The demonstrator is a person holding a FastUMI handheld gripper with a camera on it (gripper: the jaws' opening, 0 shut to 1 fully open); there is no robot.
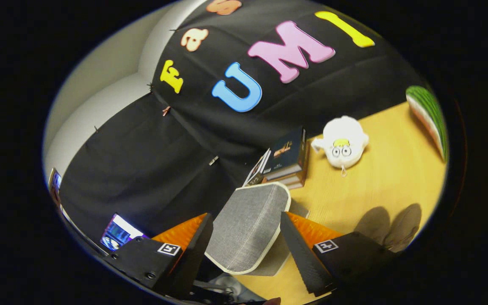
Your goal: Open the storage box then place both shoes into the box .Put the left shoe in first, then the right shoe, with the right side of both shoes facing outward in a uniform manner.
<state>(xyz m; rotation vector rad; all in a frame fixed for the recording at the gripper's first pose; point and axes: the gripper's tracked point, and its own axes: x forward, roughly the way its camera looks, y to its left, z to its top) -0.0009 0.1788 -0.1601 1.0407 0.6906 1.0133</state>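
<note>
Grey fabric lid (246,228) with pale rim, between parted gripper (244,237) jaws

The gripper (244,245) holds a grey fabric, white-rimmed shoe sole (248,224) between its fingers above the yellow wooden table (396,186); beyond lie stacked books (284,163) and a white plush toy (342,146).

Lid (247,226) lower edge is hidden behind the gripper (244,241) fingers, so contact can't be confirmed. Shoes (392,226) are blurred at the tabletop (379,190) near edge. Watermelon toy (428,118) is cut off at the far corner.
</note>
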